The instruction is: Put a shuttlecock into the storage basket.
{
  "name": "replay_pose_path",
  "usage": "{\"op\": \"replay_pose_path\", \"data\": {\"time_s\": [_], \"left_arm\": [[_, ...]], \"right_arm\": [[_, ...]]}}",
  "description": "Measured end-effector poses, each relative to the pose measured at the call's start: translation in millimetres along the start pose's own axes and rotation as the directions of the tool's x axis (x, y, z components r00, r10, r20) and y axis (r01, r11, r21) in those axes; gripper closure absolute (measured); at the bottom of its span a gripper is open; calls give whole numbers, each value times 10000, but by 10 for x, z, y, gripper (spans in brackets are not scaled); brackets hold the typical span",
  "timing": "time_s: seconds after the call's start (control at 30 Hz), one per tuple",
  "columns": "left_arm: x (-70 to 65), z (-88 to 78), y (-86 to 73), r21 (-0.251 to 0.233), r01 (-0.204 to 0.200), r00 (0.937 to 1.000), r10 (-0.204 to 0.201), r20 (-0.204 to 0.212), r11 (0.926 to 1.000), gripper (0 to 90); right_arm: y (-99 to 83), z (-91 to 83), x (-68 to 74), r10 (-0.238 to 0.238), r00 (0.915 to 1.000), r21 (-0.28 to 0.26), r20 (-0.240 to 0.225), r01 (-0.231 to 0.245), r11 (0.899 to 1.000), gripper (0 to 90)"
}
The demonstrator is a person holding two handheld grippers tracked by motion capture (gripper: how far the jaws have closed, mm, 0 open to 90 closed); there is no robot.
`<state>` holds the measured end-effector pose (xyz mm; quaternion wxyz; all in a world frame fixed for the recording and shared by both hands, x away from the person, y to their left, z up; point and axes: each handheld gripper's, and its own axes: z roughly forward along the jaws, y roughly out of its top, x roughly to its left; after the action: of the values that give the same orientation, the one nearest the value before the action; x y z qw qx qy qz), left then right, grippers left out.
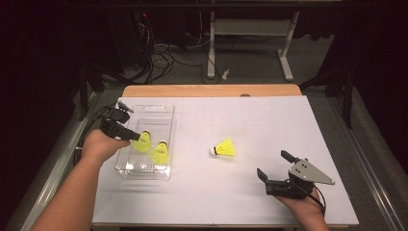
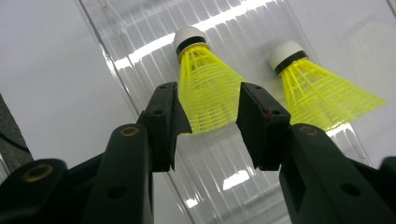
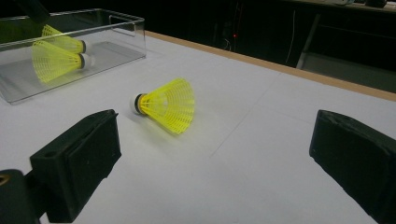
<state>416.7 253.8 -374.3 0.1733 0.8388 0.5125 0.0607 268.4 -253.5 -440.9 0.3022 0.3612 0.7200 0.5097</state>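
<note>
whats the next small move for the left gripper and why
Probably lift the left gripper straight up out of the clear bin. Its jaws stand either side of a shuttlecock that lies in the bin beside a second one, with the pads apparently off the skirt. A third shuttlecock waits on the table ahead of the open right gripper.

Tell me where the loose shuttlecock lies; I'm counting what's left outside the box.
In the high view the loose shuttlecock lies on its side mid-table, right of the clear box, ahead and left of the right gripper.
</note>
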Motion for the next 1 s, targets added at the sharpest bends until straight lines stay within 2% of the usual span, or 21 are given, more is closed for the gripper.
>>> {"op": "replay_pose_path", "data": {"time_s": [0.17,0.37,0.7,0.87,1.0], "left_arm": [[-82,-29,31,-14,-189,9998,188,-49,9998,548],[-206,-22,50,-31,-448,9987,447,-233,9990,428],[-416,-33,93,-135,-854,9958,858,325,9963,298],[-485,-39,111,-197,-807,9965,811,203,9965,222],[-555,-53,132,-189,-988,9949,991,158,9949,154]], "right_arm": [[3,2,4,8,10000,-12,-19,-8,10000,24],[7,2,7,-35,10000,-7,-27,35,10000,24],[17,58,14,14,10000,64,-51,-14,10000,24],[20,49,2,82,10000,39,-42,-82,10000,24],[16,37,-18,119,9999,16,23,-119,9999,23]]}}
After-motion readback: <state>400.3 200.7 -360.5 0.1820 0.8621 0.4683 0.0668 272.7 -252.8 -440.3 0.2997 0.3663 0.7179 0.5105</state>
